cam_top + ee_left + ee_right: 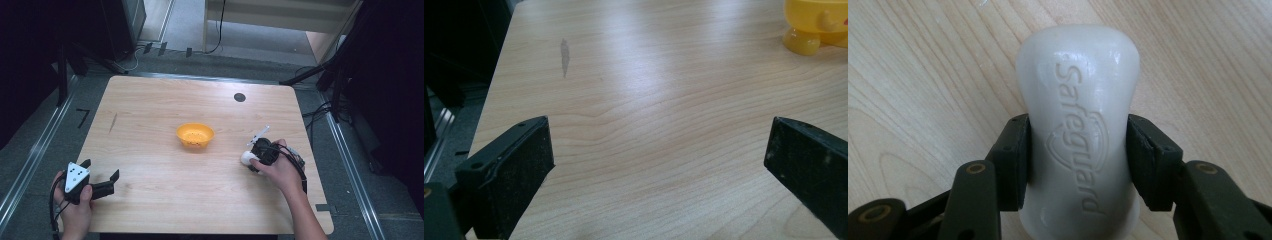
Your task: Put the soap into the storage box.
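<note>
The right gripper (1078, 165) pinches a white soap bar (1079, 125) by its narrow waist (the "Safeguard" stamp faces up), low over the table (150, 110) near its right edge, probably so it won't slip. The orange bowl (195, 135) sits mid-table, a likely destination. The left gripper (102, 177) rests spread and empty at the near-left corner.

soap bar (1078, 125): creamy white, plain, with "Safeguard" and a shield outline pressed in relief
bowl (195, 135): bright orange-yellow, dotted with small holes inside
counter (150, 110): pale wood with wavy grain, a grey smudge and one black round spot
right gripper (1078, 165): black jaws, brass-coloured rivets
left gripper (102, 181): black, grey three-cornered plate with dark dots
floor (200, 35): grey
</note>
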`<state>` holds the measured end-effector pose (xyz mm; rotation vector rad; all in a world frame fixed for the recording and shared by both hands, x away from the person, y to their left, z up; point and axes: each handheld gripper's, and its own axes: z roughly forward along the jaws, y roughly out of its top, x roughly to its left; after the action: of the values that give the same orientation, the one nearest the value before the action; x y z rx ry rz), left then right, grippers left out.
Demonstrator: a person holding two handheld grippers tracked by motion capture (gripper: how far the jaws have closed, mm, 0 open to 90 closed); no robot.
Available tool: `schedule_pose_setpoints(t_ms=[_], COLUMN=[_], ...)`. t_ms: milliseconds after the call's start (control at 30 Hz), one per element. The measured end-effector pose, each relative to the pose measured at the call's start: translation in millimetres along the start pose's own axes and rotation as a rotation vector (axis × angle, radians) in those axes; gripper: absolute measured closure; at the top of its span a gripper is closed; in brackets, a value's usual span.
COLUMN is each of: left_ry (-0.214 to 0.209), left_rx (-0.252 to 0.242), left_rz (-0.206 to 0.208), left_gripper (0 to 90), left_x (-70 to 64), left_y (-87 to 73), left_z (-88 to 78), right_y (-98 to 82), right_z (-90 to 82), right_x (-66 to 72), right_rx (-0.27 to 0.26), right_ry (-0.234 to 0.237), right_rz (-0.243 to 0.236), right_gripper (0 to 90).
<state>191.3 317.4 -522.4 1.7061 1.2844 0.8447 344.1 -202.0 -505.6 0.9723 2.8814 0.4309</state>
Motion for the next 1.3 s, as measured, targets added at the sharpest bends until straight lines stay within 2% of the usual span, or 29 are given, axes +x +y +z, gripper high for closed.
schedule_pose_setpoints(t_ms=[233,333,633,900,1300], left_ry=[-0.002,-0.002,-0.003,-0.003,-0.002], left_rx=[0.0,0.0,-0.001,-0.001,-0.002], left_rz=[0.0,0.001,0.0,-0.002,0.0], left_gripper=[0.0,0.0,0.0,0.0,0.0], left_x=[0.1,0.0,0.1,0.2,0.0], left_y=[0.0,0.0,-0.1,0.0,-0.1], left_z=[0.0,0.0,-0.1,-0.1,-0.1], right_y=[3.6,4.5,5.9,8.8,20.4], right_z=[-8.8,-8.3,-9.0,-13.6,-21.2], right_x=[-0.5,-0.8,-1.1,-1.6,-0.2], right_rx=[0.005,0.007,0.004,0.0,-0.026], right_ry=[-0.034,-0.032,-0.015,-0.021,-0.032], right_rz=[-0.046,-0.063,-0.073,-0.083,-0.132], right_gripper=[50.1,50.1,50.2,50.2,50.2])
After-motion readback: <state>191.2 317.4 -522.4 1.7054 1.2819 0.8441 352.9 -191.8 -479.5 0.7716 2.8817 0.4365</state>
